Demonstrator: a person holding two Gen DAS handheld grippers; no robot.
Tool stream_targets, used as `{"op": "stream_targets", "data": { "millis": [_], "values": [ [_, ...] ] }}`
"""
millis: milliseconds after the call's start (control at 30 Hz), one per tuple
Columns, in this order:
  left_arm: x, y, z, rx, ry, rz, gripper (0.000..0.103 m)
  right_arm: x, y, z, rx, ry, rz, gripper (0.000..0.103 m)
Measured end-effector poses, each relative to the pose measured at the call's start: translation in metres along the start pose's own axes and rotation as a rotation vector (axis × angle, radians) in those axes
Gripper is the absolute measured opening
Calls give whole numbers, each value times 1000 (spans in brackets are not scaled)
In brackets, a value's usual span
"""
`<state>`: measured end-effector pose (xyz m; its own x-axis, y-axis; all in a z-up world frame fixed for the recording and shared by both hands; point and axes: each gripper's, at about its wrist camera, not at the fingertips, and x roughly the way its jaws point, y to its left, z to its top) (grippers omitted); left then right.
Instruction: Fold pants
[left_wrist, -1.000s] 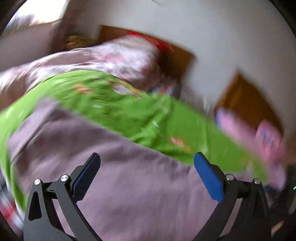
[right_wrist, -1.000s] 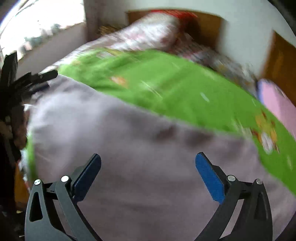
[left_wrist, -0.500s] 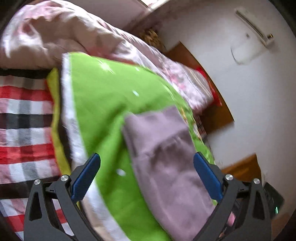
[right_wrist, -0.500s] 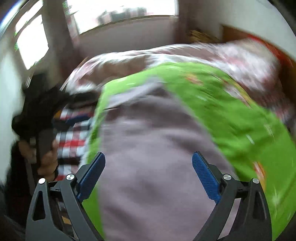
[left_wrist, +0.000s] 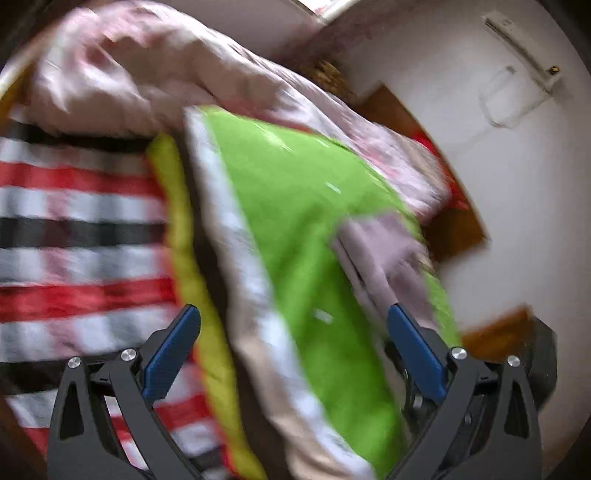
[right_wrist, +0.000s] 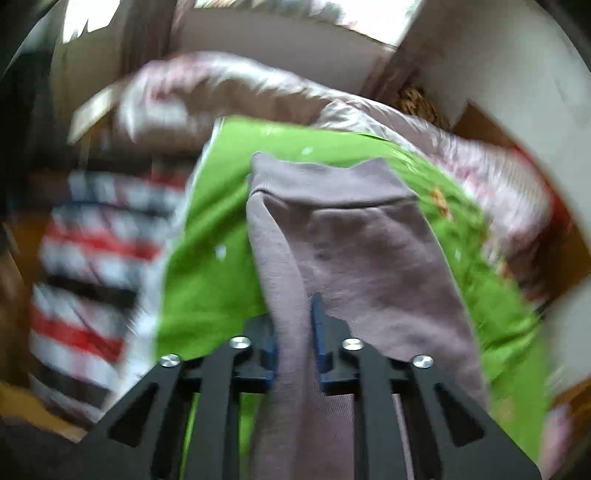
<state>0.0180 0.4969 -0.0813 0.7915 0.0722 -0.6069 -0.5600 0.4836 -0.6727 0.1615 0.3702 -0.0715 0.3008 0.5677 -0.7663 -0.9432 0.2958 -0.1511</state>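
The mauve pants (right_wrist: 362, 251) lie lengthwise on a green blanket (right_wrist: 210, 266) on the bed. My right gripper (right_wrist: 293, 332) is shut on the near left edge of the pants, with fabric pinched between its blue pads. In the left wrist view the pants (left_wrist: 384, 254) show small at the right. My left gripper (left_wrist: 291, 350) is open and empty, off the left side of the pants, above the blanket's white-trimmed edge (left_wrist: 243, 266).
A red, white and black checked sheet (left_wrist: 74, 236) covers the bed to the left. A pink floral quilt (right_wrist: 258, 96) is heaped at the far side. A wooden headboard (left_wrist: 458, 229) and white wall (left_wrist: 517, 184) stand at the right.
My right gripper has closed on the near edge of the pants. My left gripper swung left, away from the pants, and stays open. Both views are blurred from motion.
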Motion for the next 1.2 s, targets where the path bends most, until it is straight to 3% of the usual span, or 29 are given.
{"op": "stream_targets", "data": {
  "millis": [133, 300, 367, 400, 433, 467, 500, 567, 667, 767, 933, 1033, 1067, 1133, 1200],
  "values": [
    [41, -28, 4, 2, 148, -229, 101, -12, -30, -1, 133, -41, 68, 13],
    [101, -53, 18, -25, 246, -376, 101, -13, -27, 0, 132, -46, 81, 13],
    [130, -53, 24, -63, 283, -396, 101, -13, -25, 1, 134, -44, 113, 14],
    [136, -53, 26, -65, 278, -402, 101, -16, -24, 0, 132, -41, 127, 27],
    [137, -54, 29, -57, 266, -409, 101, -20, -23, -2, 134, -36, 139, 46],
    [137, -55, 32, -51, 261, -415, 101, -27, -26, -5, 143, -42, 146, 89],
    [136, -54, 33, -51, 261, -424, 101, -41, -32, -10, 167, -84, 142, 96],
    [134, -51, 31, -47, 250, -435, 95, -59, -42, -19, 195, -104, 146, 95],
    [133, -46, 27, -11, 237, -427, 84, -70, -67, -42, 252, -57, 88, 94],
    [134, -42, 28, -22, 237, -435, 78, -69, -86, -67, 307, 6, 31, 83],
    [133, -36, 32, -29, 243, -405, 62, -66, -83, -101, 349, 72, 47, 79],
    [133, -33, 34, -26, 250, -357, 34, -61, -60, -117, 301, 129, 20, 79],
    [131, -32, 36, -19, 250, -343, 22, -61, -57, -120, 287, 115, -2, 79],
    [119, -38, 39, -7, 216, -350, 18, -63, -55, -126, 312, 62, -18, 81],
    [96, -69, 40, 78, 145, -334, 18, -64, -55, -130, 319, 41, -29, 81]
  ]
}}
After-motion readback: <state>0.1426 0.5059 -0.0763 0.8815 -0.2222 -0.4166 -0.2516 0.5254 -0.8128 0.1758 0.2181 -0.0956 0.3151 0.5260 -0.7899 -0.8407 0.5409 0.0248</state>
